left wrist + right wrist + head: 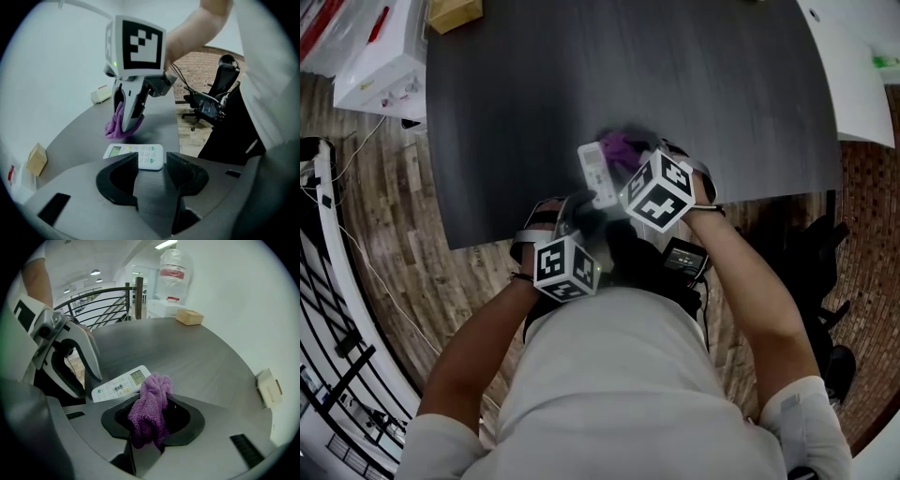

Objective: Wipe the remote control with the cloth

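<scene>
Head view: remote control [596, 174] flat on dark worktop [506, 112] near its front edge, purple cloth [624, 147] beside it. Left gripper view: left gripper [152, 159] jaws wide, remote's button end between them. Right gripper view: right gripper [152, 419] jaws pinch bunched cloth at the screen end.

No word or number can be read anywhere. The remote control [135, 154] on the worktop has a small display and button print too fine to make out. The marker cubes [565, 267] show only black-and-white squares. The far bag [171, 272] has a blurred red band.
</scene>
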A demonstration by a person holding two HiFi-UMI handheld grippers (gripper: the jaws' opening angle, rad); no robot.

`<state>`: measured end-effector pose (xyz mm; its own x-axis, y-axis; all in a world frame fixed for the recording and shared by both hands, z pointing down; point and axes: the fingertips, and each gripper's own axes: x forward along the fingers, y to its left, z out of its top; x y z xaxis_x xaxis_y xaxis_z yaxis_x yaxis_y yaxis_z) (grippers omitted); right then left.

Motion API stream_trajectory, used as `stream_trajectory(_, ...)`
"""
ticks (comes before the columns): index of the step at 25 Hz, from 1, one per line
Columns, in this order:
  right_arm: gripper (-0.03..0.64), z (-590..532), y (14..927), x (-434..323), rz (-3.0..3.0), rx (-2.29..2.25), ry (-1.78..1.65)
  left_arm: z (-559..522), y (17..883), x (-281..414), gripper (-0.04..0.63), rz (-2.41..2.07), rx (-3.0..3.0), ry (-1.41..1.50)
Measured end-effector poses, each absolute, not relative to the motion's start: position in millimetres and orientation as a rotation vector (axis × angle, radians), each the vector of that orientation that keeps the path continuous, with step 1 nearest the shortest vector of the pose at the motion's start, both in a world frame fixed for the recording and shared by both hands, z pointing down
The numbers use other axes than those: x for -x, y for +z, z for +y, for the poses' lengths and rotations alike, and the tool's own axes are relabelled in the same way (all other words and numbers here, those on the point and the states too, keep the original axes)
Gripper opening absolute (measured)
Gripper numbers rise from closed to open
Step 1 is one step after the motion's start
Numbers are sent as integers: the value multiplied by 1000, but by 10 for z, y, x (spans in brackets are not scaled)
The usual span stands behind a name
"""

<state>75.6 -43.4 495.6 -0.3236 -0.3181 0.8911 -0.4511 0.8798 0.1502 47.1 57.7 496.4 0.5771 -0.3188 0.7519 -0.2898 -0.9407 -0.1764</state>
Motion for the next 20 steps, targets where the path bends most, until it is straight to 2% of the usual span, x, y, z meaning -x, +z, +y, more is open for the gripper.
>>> stream_trajectory(5, 129, -668, 4860, -770, -1936, -498, 25, 303, 4786, -402, 176, 613, 2871, -1231)
stream_trajectory(13, 129, -830, 4826, -383, -1903, -239, -233, 16, 4887, -550, 34, 544, 2893, -1287)
stream_trajectory(20, 129, -687, 4926, -89, -1807, 116, -394, -4, 5047, -558, 17, 507, 2997, -1354)
